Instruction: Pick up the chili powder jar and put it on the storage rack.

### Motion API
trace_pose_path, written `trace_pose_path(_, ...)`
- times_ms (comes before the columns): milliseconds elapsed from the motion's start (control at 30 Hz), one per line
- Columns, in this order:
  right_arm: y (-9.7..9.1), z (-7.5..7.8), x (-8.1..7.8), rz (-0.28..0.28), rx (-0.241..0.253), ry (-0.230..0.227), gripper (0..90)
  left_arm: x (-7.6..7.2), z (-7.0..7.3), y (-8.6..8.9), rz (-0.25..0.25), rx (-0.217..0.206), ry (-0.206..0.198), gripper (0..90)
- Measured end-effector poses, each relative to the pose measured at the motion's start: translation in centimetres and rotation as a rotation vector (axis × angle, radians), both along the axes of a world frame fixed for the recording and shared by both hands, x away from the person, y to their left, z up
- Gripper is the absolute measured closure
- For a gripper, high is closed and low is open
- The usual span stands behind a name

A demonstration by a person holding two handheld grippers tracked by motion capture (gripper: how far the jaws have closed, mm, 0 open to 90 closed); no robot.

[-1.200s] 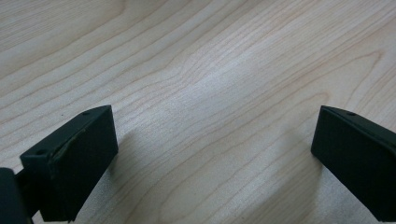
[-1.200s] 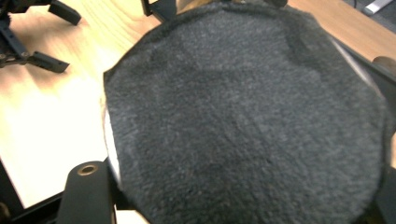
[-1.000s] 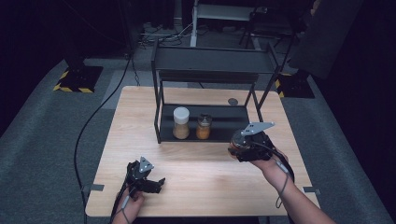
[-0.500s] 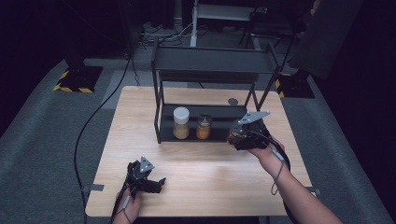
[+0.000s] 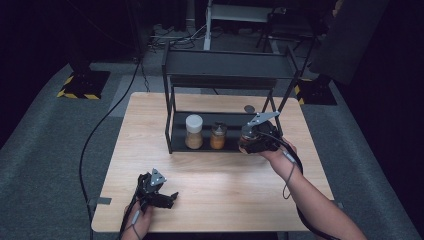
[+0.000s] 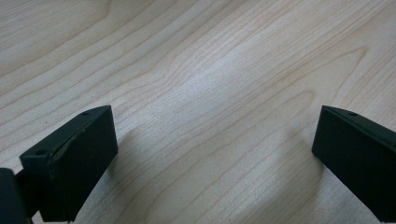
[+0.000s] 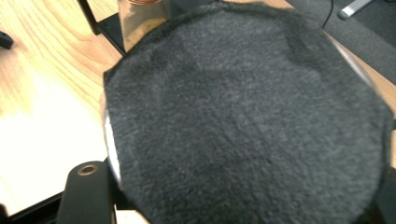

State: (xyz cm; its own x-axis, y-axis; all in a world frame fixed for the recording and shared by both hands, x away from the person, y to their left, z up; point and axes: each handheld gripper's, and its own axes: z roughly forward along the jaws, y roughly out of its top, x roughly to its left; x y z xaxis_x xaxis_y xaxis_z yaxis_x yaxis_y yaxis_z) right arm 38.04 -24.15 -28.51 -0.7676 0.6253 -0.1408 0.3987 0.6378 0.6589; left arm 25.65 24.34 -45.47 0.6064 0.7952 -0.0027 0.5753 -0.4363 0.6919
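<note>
I stand at a pale wooden table on dark grey flooring, with a hand-held gripper in each hand. At the far middle of the table is a black metal rack with an upper and a lower shelf. On the lower shelf, towards its left, a white-lidded jar of tan powder stands just beside a smaller jar of orange-brown contents. A small dark disc lies on the table behind the rack. My right gripper is at the right end of the lower shelf, its jaws clamped on a round jar with a dark felt-like face; in the right gripper view that face is turned to the camera, with one black jaw at the lower left, and the rack's frame and the small jar just beyond. The held jar is at the shelf's edge, and I cannot tell whether its base rests on the shelf. My left gripper lies near the table's front left corner, jaws spread wide over bare wood with nothing between them. I judge the main risk to be at the shelf: the jar could catch the rack's front rail or right upright and tip, or swing left and knock the small jar over. If I let go before the base sits flat, it could roll off the shelf onto the table.
</note>
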Motion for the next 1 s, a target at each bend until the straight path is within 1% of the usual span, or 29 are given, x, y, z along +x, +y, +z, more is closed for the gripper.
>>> trace_pose_path(167, 0.5, -0.4, 1.2, -0.014, -0.006, 0.009, 31.1, 0.0, 0.0, 0.0, -0.001, 0.000, -0.001, 0.0)
trace_pose_path(367, 0.9, -1.3, 2.9, -0.031, -0.017, 0.026, 31.1, 0.0, 0.0, 0.0, -0.001, 0.000, -0.001, 0.0)
trace_pose_path(533, 0.9, -2.4, 4.4, -0.048, -0.008, 0.050, 31.1, 0.0, 0.0, 0.0, -0.001, 0.000, -0.001, 0.0)
trace_pose_path(633, 0.6, -3.3, 5.3, -0.047, 0.022, 0.072, 31.1, 0.0, 0.0, 0.0, -0.001, 0.000, -0.001, 0.0)
trace_pose_path(733, 0.8, -4.0, 6.0, -0.052, 0.024, 0.080, 31.1, 0.0, 0.0, 0.0, -0.001, 0.000, -0.001, 0.0)
trace_pose_path(833, 0.9, -4.8, 6.7, -0.069, 0.035, 0.098, 31.1, 0.0, 0.0, 0.0, -0.001, 0.000, -0.001, 0.0)
trace_pose_path(1000, 1.4, -5.9, 7.6, -0.079, 0.029, 0.112, 31.1, 0.0, 0.0, 0.0, -0.001, 0.000, -0.001, 0.0)
